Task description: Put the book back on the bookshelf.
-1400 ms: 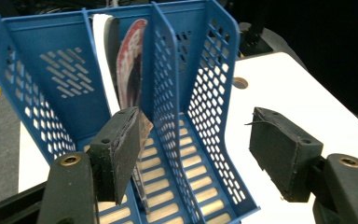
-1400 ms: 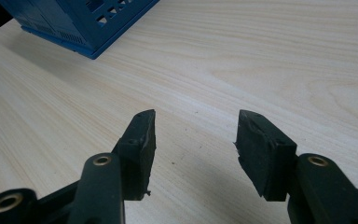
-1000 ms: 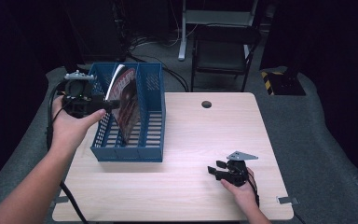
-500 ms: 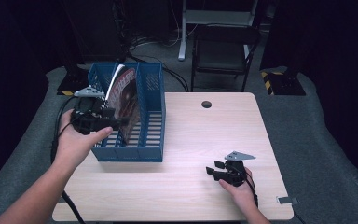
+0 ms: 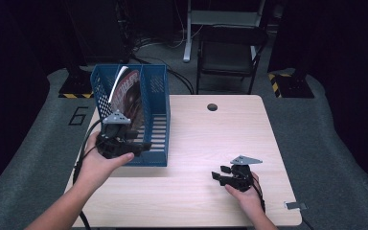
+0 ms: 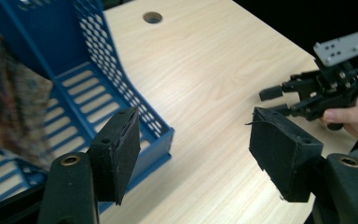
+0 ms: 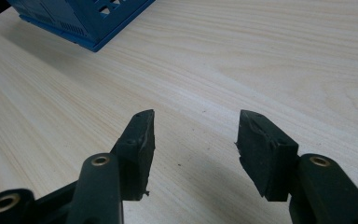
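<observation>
Tongs first: my right gripper (image 5: 221,175) sits nearest me at the near right of the pale wooden table (image 5: 211,139), low over the bare top, its jaws spread apart with nothing between them; in the right gripper view I see only wood grain past the pads, and the corner of the blue file rack (image 7: 81,18) well beyond them to the upper left. My right hand (image 5: 245,197) wraps the handle from below. Farther out and to the left, my left gripper (image 5: 141,145) hangs at the near end of the rack (image 5: 151,115), its jaws also wide apart and empty. In the left gripper view the left pad lies over the rack's low front lip and slotted floor (image 6: 81,105), the right pad is over bare table, and the other tongs (image 6: 279,93) show well apart beyond that pad. I cannot tell whether my left pad touches the rack or merely hovers over it. Beyond my left tongs, a magazine with a reddish-brown patterned cover (image 5: 128,93) stands tilted in the rack's left compartment, its white top edge curling over the left wall. Past the rack to the right, a round cable hole (image 5: 212,107) sits near the table's far edge, and behind that stands a dark chair (image 5: 230,52).
</observation>
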### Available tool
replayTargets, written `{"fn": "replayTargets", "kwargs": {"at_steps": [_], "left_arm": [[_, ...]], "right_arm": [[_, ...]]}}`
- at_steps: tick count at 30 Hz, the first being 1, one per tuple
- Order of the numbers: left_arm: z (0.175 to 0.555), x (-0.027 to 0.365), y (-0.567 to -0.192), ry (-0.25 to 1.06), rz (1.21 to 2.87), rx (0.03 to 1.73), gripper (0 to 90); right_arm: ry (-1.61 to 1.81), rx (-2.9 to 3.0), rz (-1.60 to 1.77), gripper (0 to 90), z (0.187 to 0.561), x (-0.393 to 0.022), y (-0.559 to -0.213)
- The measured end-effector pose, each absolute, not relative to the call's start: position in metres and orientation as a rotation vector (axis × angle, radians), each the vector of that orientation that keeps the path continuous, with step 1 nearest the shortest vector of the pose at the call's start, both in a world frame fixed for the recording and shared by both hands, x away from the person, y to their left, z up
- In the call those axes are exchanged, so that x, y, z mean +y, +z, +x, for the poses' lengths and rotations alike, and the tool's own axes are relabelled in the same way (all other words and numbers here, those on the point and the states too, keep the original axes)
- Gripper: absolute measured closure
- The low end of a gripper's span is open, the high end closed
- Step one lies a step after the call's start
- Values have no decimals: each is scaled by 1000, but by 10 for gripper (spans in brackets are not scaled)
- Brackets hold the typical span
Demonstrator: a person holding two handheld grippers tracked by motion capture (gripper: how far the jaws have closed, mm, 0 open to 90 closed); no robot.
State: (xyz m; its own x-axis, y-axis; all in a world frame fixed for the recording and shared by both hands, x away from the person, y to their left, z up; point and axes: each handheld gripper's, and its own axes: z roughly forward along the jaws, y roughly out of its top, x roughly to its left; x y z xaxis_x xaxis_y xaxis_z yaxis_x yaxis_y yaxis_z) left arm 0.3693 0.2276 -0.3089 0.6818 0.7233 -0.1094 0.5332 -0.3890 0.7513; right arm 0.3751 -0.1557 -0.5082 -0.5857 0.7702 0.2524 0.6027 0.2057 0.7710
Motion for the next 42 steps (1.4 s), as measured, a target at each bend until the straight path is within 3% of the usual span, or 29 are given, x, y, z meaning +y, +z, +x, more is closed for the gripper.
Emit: {"fn": "replayTargets", "kwargs": {"at_steps": [17, 42], "left_arm": [[357, 194, -371, 207, 2080, 900, 337], [337, 197, -450, 180, 2141, 860, 349]], "right_arm": [[1327, 2286, 1308, 460, 375, -157, -508], [1326, 2286, 1301, 460, 375, -156, -507]]}}
